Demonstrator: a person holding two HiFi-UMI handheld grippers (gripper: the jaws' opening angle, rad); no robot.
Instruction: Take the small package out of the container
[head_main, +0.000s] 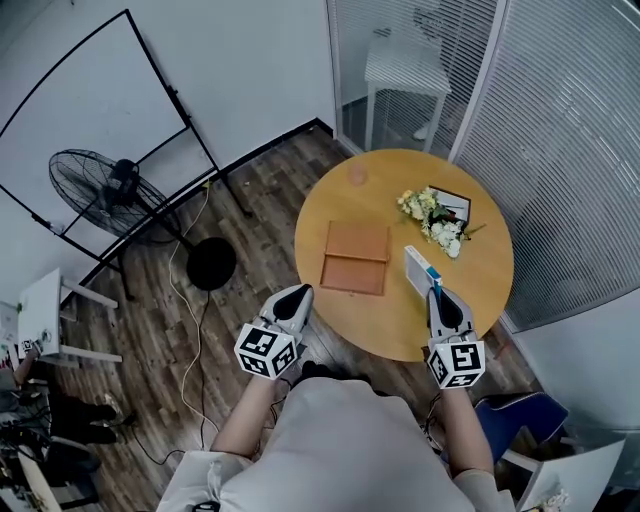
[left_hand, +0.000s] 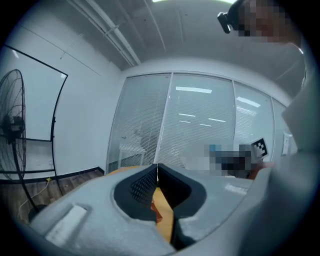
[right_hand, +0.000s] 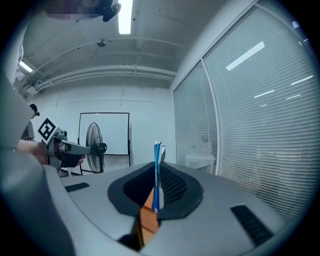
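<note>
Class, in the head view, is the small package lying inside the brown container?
No: the small package is clamped in the right gripper, beside the container.

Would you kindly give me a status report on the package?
Right gripper shut on small package, out of container. Left gripper shut, empty. Nothing in the way.

Dark wood floor (head_main: 260, 190), round wooden table (head_main: 392, 322), standing fan (head_main: 112, 195), whiteboard (head_main: 90, 100), glass walls with blinds (head_main: 570, 150)

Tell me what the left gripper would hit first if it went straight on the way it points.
Probably the brown box on the round table: the left gripper points toward it. Height is unclear, so it may pass over it toward the glass wall.
</note>
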